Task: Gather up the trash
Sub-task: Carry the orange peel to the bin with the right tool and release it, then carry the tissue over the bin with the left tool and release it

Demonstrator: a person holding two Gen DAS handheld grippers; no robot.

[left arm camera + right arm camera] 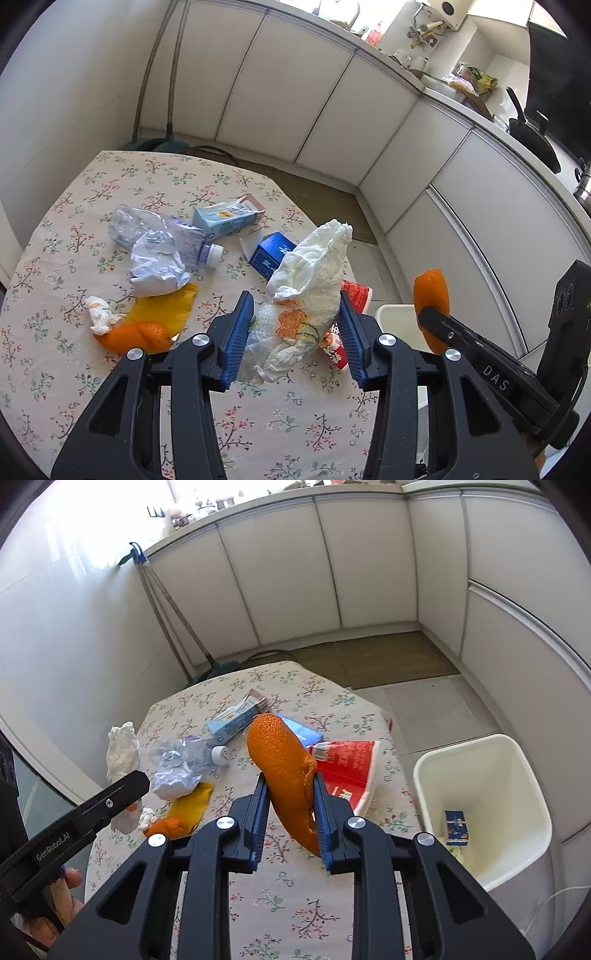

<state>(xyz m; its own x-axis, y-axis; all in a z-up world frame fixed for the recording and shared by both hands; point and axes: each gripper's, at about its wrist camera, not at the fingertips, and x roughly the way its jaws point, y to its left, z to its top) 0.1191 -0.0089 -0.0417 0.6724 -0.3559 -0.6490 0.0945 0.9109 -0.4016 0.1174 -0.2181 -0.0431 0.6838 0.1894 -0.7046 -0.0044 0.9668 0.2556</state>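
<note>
My left gripper (295, 325) is shut on a crumpled white tissue (310, 280) with an orange print, held above the flowered table (55, 229). The tissue also shows in the right wrist view (122, 753). My right gripper (290, 812) is shut on a long orange peel (284, 764), held above the table; the peel also shows in the left wrist view (430, 291). On the table lie a crushed clear bottle (162, 229), crumpled paper (155, 266), a light blue carton (225, 218), a blue box (271, 251), a red cup (347, 764), another peel (136, 334) and a small tissue (101, 314).
A white bin (484, 775) stands on the floor right of the table, with a small blue carton (456, 827) inside. A yellow wrapper (166, 308) lies by the peel. White cabinets (280, 576) line the walls. Mop handles (166, 605) lean in the corner.
</note>
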